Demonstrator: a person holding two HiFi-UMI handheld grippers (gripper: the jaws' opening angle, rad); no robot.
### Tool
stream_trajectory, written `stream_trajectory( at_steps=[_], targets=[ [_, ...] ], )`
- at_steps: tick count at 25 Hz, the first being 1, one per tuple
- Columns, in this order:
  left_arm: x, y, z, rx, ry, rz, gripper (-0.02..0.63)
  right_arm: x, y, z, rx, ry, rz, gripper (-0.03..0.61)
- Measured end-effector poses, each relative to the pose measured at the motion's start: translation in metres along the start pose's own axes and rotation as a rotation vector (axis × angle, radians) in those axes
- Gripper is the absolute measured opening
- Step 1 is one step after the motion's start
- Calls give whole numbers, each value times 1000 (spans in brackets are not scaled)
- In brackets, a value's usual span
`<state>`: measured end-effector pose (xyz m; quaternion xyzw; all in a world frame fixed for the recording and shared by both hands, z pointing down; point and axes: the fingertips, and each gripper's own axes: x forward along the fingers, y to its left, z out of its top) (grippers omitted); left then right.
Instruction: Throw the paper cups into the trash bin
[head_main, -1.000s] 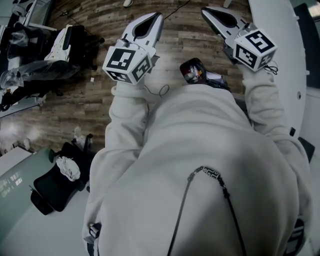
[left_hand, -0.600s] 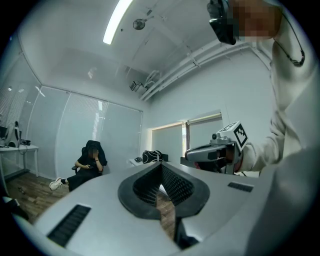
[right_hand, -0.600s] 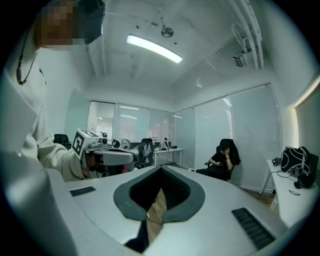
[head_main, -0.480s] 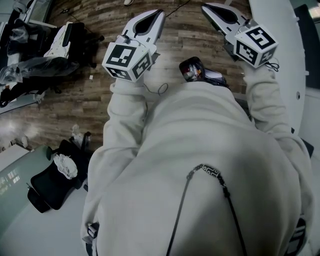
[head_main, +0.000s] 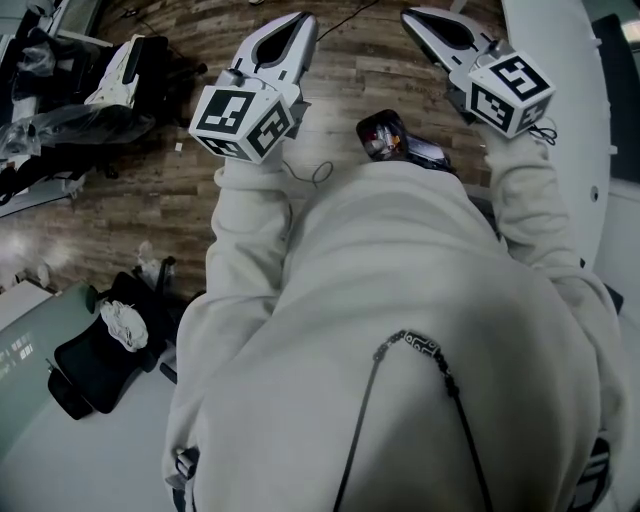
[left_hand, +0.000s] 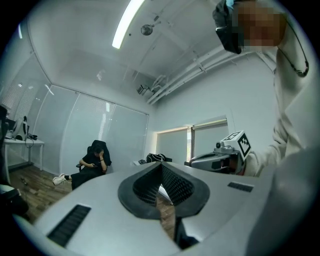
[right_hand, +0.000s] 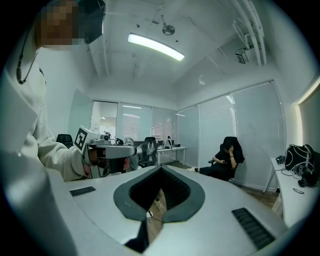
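Note:
No paper cup and no trash bin shows in any view. In the head view both grippers are held out in front of a white hooded top, above a wooden floor. My left gripper (head_main: 296, 22) is shut with nothing between its jaws, and in its own view the left gripper (left_hand: 161, 167) points across the room. My right gripper (head_main: 415, 18) is shut and empty as well, and the right gripper (right_hand: 161, 171) looks into the office. Each gripper view shows the other gripper alongside: the right one (left_hand: 220, 157) and the left one (right_hand: 107, 149).
A dark shiny object (head_main: 385, 135) lies on the floor between the arms. A black office chair (head_main: 105, 345) with something white and crumpled on it stands lower left. A white curved table edge (head_main: 575, 120) runs along the right. A person in black (right_hand: 225, 157) sits by the glass wall.
My left gripper has drifted a little to the left. The right gripper has held its place. Both stay shut.

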<state>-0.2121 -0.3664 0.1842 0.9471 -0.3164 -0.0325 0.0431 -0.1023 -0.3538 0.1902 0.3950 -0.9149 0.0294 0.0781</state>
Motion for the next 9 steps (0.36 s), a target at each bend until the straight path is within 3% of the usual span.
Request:
stream_trajectory(
  at_steps=[9],
  targets=[
    [-15,8,-14,-21,24,29,-5,12,15,5,-19,6,28,18]
  ],
)
